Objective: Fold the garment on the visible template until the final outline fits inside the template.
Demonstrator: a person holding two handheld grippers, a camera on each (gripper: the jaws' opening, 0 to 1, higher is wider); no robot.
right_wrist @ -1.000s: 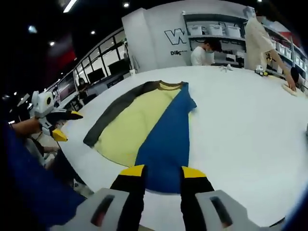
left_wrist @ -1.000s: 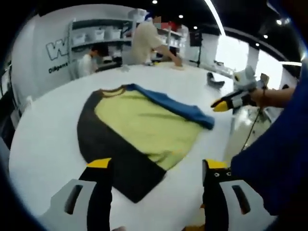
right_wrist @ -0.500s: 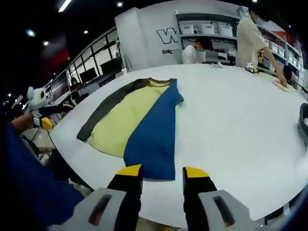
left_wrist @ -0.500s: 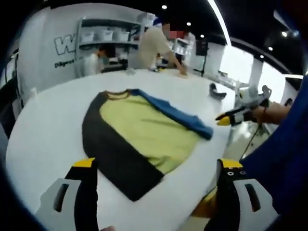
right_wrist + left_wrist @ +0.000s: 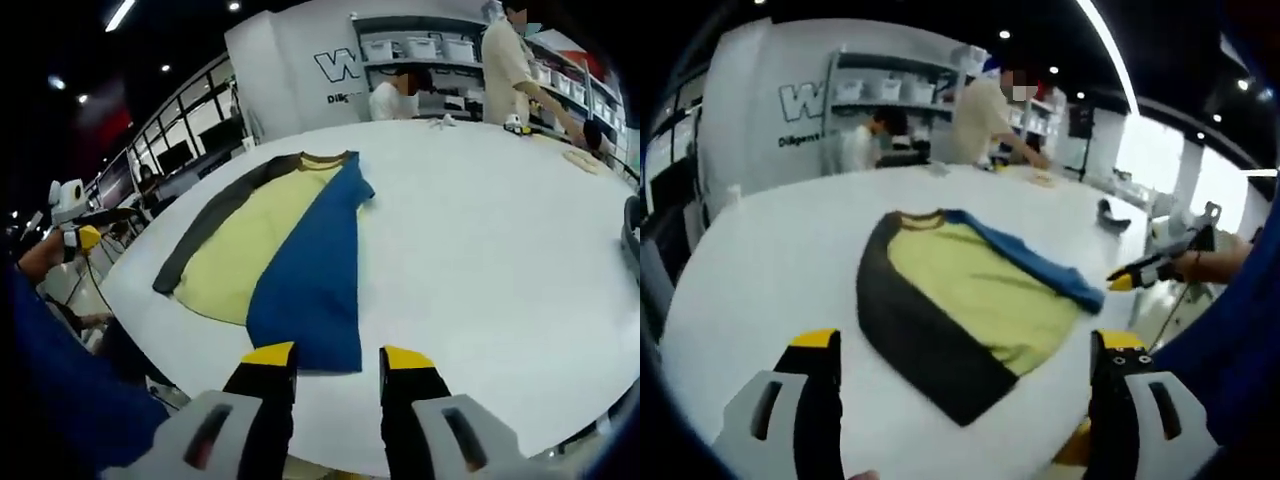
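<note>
Left gripper [image 5: 960, 370] has its fingers spread wide with nothing between them. The garment [image 5: 970, 295] lies flat on the white worktop [image 5: 770, 260] just ahead of the tips: yellow body, dark sleeve side nearer the left finger, blue part folded over toward the right finger. Right gripper [image 5: 338, 362] has its fingers nearly together, a narrow gap, gripping nothing, with the blue hem of the garment [image 5: 300, 260] just past the tips.
</note>
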